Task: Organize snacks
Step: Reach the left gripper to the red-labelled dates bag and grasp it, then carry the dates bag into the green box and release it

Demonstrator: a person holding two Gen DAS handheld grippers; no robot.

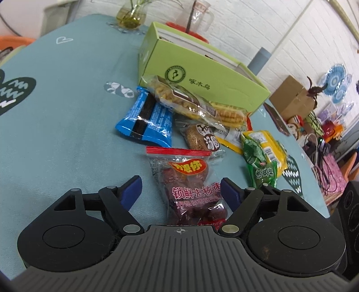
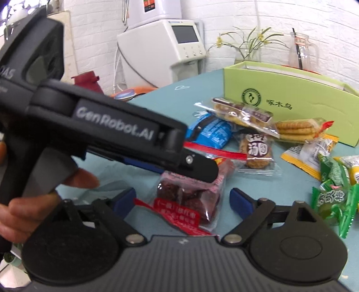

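A clear, red-edged packet of red dates (image 1: 190, 188) lies flat on the teal tablecloth (image 1: 67, 116). My left gripper (image 1: 181, 188) is low over it with its jaws apart; the packet sits between the blue pads (image 1: 133, 186) unpressed. In the right wrist view my right gripper (image 2: 182, 200) is also open, with the date packet (image 2: 188, 197) between its wide fingers. The left gripper (image 2: 199, 171) crosses that view from the left, its tip over the packet. Behind lies a pile of snacks: a blue packet (image 1: 145, 119), biscuit packs (image 1: 179, 98), a sesame ball (image 1: 199, 134), and green sweets (image 1: 260, 161).
An open light-green box (image 1: 202, 74) stands behind the pile. A glass vase (image 1: 130, 15) and a jug (image 1: 197, 13) are at the table's back edge. A phone (image 1: 276, 119) and a cardboard box (image 1: 291, 98) lie right. A person's hand (image 2: 33, 202) holds the left gripper.
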